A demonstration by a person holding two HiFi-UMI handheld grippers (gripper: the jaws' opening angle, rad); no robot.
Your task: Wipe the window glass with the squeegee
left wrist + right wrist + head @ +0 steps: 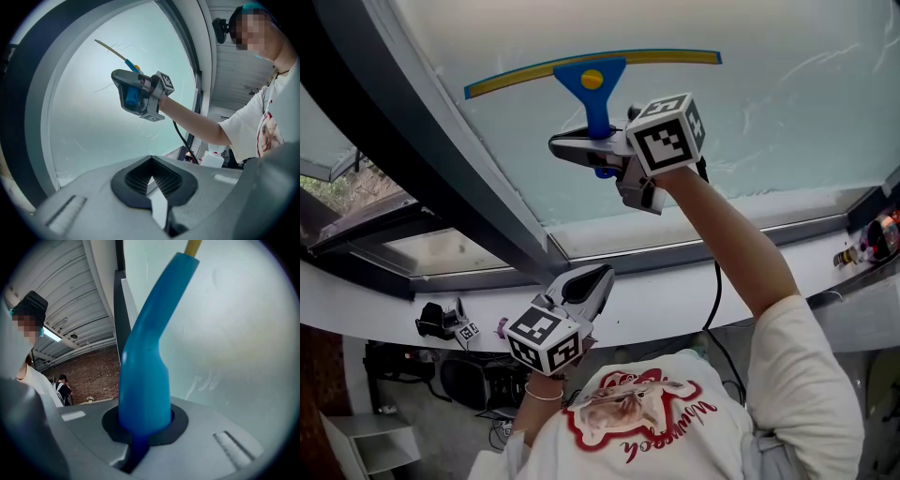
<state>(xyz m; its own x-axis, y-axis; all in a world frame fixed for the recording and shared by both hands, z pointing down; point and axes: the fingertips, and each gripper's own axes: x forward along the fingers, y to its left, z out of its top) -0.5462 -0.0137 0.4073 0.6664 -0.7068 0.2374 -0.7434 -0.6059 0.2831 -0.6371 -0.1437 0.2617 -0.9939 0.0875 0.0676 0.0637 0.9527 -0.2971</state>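
Blue plastic squeegee point(592, 80) is sitting up on the window glass point(787, 122), handle pointing down toward the sill point(675, 281). Its long blade, a yellow strip with blue ends, is running across the pane and looks to be lying against it. In the head view the blade is tilting slightly, with the left end lower and reaching close to the dark frame bar point(441, 169) at the pane's left edge. The right gripper point(581, 150) is gripping the squeegee low on the handle. The right gripper view is showing the jaws point(140, 437) clamped on the blue handle, which is rising out of the black pads and bending toward the glass. The person's right arm is reaching up, with a black cable point(715, 281) hanging down from the gripper. The left gripper point(591, 286) is hanging low near the sill, well apart from the squeegee. Its own view is showing the jaws point(154, 187) together with nothing between them, pointing up at the pane and at the right gripper. Thin streaks point(825, 56) are showing on the glass toward the pane's right side. A small black device point(441, 319) is sitting on the sill near its left end. A brick wall point(89, 376) is showing behind the person in the right gripper view.
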